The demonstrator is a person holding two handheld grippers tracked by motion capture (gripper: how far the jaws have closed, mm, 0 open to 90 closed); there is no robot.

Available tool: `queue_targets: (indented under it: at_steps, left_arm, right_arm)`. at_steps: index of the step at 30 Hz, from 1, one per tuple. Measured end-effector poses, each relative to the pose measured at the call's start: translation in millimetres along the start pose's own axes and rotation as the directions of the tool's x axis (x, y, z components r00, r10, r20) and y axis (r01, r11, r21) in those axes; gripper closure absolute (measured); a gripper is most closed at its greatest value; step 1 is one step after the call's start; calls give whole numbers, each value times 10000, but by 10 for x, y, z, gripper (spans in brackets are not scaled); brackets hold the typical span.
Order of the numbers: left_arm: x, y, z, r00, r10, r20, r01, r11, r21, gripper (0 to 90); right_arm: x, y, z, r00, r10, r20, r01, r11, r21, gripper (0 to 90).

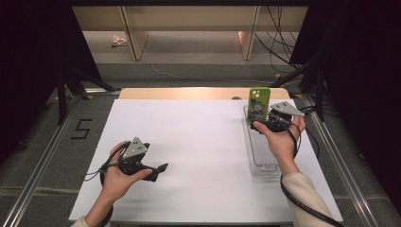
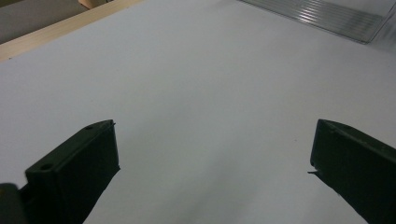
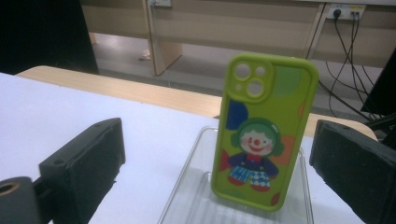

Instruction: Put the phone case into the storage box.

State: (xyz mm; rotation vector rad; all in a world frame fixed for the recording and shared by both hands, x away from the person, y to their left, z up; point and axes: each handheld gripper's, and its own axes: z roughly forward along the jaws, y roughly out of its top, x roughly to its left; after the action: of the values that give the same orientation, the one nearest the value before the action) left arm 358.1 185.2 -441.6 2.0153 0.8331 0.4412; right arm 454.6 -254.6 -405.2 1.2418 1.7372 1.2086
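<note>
The phone case, green with a clown print, stands upright in the clear tray at the far right of the white table, leaning against the tray's far end as far as can be judged. The right gripper sits just near of the case, jaws spread wide and gripping nothing; in the right gripper view the case stands between and beyond them. The left gripper rests at near left, well apart from the tray, jaws also spread over bare table. Risk: the case stands on a narrow edge, so a jaw nudging it before closing could tip it flat or out of the tray; an off-centre grip on the soft shell may let it slip.
</note>
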Motion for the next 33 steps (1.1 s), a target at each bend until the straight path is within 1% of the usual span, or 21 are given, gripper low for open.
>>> queue_targets:
  at_steps: [7, 11, 13, 18, 19, 23, 28, 33]
  left_arm:
    - [5, 3, -11, 10000, -34, -23, 34, 10000, -25, 8]
    - [-2, 5, -8, 10000, -55, -10, 55, 10000, -53, 8]
    - [0, 4, -8, 10000, -40, -14, 40, 10000, -37, 8]
    - [-1, 5, -10, 10000, -19, -18, 19, 10000, -29, 8]
    - [-1, 6, -10, 10000, -22, -18, 22, 10000, -32, 8]
    - [0, 6, -12, 10000, -16, -35, 16, 10000, -48, 8]
    - [-1, 4, -9, 10000, -38, -26, 38, 10000, -45, 8]
    - [2, 6, -14, 10000, -38, -48, 38, 10000, -81, 8]
  right_arm:
    - [47, -57, -115, 9991, -290, -322, 290, 9996, -8, 57]
    - [59, -104, -179, 9978, -367, -560, 370, 9993, 44, 56]
    - [58, -120, -218, 9970, -376, -673, 374, 9993, -41, 56]
    - [71, -159, -312, 9928, -549, -1061, 547, 9985, -49, 56]
    - [73, -169, -331, 9922, -493, -1147, 490, 9988, -50, 57]
    - [77, -222, -395, 9876, -588, -1458, 581, 9983, -97, 62]
    - [122, -281, -482, 9826, -814, -1667, 794, 9967, -188, 62]
    - [149, -309, -547, 9793, -867, -1830, 831, 9962, -274, 61]
